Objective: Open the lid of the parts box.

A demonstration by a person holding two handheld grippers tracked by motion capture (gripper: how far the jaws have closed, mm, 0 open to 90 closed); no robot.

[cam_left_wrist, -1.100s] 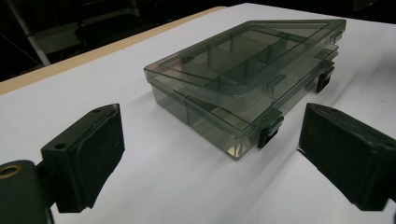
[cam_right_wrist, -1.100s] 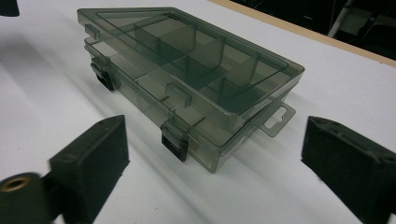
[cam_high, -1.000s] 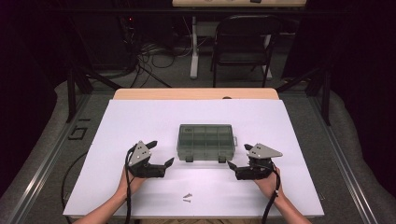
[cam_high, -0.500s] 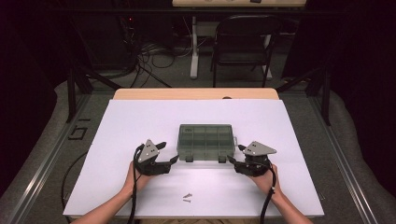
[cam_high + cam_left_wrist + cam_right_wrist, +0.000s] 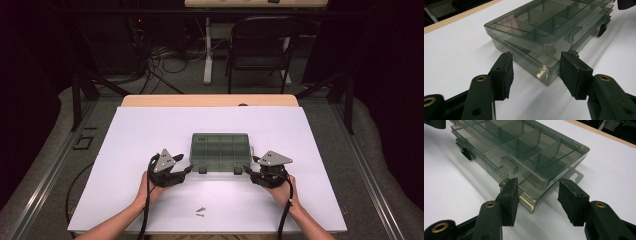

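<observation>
Table (image 5: 150, 130), white top: carries one smoke-grey clear compartment box (image 5: 220, 150), lid down, lying flat near the person's edge, midway between both hands. Left tool (image 5: 184, 168): jaws half open and just been closing, near-left corner of box between them, pads not pressing. Right tool (image 5: 248, 170): same, at near-right corner. Two small screws (image 5: 201, 212), loose, near the front edge

Two small screws (image 5: 201, 212) lie near the front edge of the white worktop (image 5: 150, 130). Beyond it stands a black folding chair (image 5: 260, 47) among floor cables (image 5: 160, 62).
</observation>
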